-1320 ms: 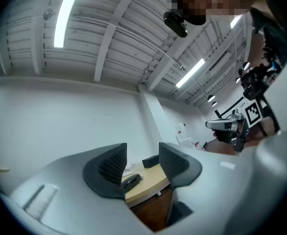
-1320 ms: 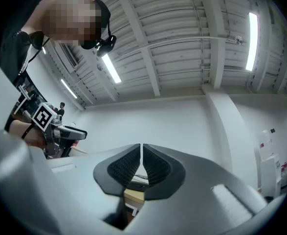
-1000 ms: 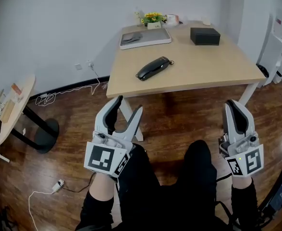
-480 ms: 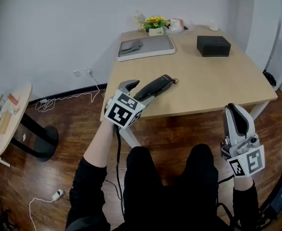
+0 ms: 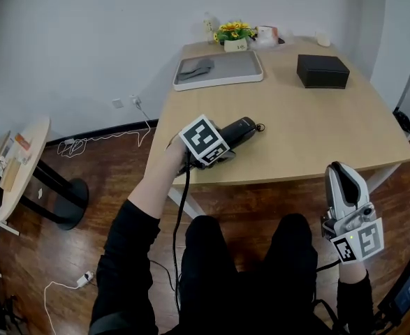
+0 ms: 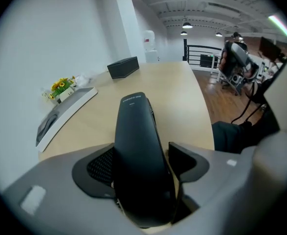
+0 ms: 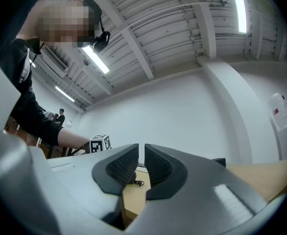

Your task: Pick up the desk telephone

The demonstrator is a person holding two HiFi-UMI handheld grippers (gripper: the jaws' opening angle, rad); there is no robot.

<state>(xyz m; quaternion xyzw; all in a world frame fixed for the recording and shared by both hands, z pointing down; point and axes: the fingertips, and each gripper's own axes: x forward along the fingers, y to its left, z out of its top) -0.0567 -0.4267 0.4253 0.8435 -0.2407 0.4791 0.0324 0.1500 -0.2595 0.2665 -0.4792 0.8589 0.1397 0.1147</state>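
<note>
Since second ago: left gripper (image 5: 223,144) swung from lap onto counter (image 5: 316,135), now straddling near end of desk telephone (image 5: 242,127).
- Jaws opening wide; phone between, not clamped.
- Phone's long axis runs straight ahead along jaws.
- Phone black, slim, smooth; lies on person's side of grey tray (image 5: 222,72).
- Right gripper (image 5: 339,173) well apart, jaws closed, empty.

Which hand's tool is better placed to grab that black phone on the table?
Left. The left tool straddles the black desk telephone on the light wooden table, jaws opening with the phone between them. The right tool hangs off the table, jaws together, empty.
</note>
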